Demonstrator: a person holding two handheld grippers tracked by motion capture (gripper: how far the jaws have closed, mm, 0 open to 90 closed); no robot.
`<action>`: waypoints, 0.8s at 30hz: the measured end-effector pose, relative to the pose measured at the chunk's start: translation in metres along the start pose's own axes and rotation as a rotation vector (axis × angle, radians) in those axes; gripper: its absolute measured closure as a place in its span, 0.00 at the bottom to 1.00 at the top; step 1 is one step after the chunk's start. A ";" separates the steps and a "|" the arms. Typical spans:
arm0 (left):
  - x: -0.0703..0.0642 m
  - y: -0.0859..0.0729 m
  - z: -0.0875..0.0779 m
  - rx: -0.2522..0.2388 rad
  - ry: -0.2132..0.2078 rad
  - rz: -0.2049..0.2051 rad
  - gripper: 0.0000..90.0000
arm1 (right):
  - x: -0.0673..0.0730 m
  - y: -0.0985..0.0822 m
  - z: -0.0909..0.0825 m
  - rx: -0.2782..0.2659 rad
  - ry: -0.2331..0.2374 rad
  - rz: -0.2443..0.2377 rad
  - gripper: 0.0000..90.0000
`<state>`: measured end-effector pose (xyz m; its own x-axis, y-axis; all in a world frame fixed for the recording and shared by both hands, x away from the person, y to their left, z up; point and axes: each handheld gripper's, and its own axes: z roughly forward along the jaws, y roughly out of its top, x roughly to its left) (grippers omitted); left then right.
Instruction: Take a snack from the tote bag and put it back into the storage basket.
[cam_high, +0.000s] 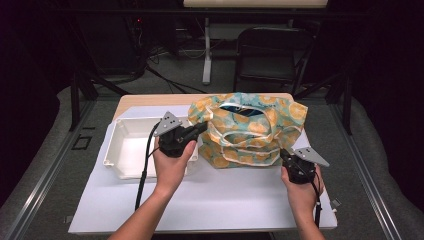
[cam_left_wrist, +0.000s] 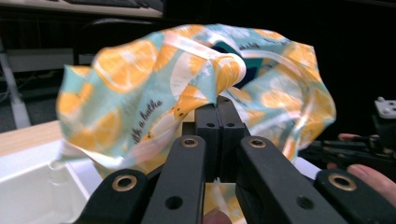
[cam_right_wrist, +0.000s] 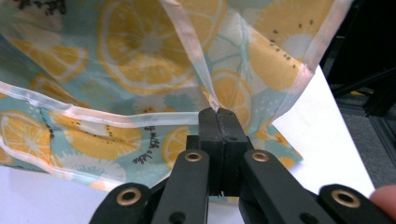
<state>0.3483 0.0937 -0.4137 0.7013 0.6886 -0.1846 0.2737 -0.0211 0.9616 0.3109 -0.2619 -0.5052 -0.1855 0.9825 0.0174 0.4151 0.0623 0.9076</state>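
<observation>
A soft cloth bag (cam_high: 250, 127) printed with orange slices on teal sits on the white mat, its mouth open at the top and its handles hanging down the front. My left gripper (cam_high: 203, 127) meets the bag's left side. In the left gripper view its jaws (cam_left_wrist: 218, 105) are pressed together on a pinch of the fabric (cam_left_wrist: 154, 88). My right gripper (cam_high: 283, 151) is at the bag's lower right corner. The right gripper view shows it (cam_right_wrist: 218, 114) shut on a thin fold of the bag's seam (cam_right_wrist: 196, 51).
An empty white tray (cam_high: 125, 145) lies left of the bag, under my left hand. The white mat (cam_high: 225, 200) covers the wooden table (cam_high: 150, 100). A black folding chair (cam_high: 272, 55) and a table leg (cam_high: 206, 50) stand beyond the far edge.
</observation>
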 end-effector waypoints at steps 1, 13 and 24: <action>0.002 0.003 0.000 0.003 0.006 0.003 1.00 | 0.000 0.000 0.000 0.000 0.000 0.000 1.00; 0.033 0.030 -0.001 -0.046 0.058 -0.046 1.00 | -0.018 -0.010 -0.007 0.042 -0.032 0.000 1.00; 0.024 0.020 0.005 -0.024 0.019 -0.021 1.00 | -0.001 0.012 -0.054 -0.221 0.164 0.006 0.60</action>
<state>0.3742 0.1059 -0.4001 0.6830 0.7022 -0.2012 0.2723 0.0108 0.9622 0.2679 -0.2714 -0.4714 -0.3329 0.9400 0.0747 0.2153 -0.0013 0.9765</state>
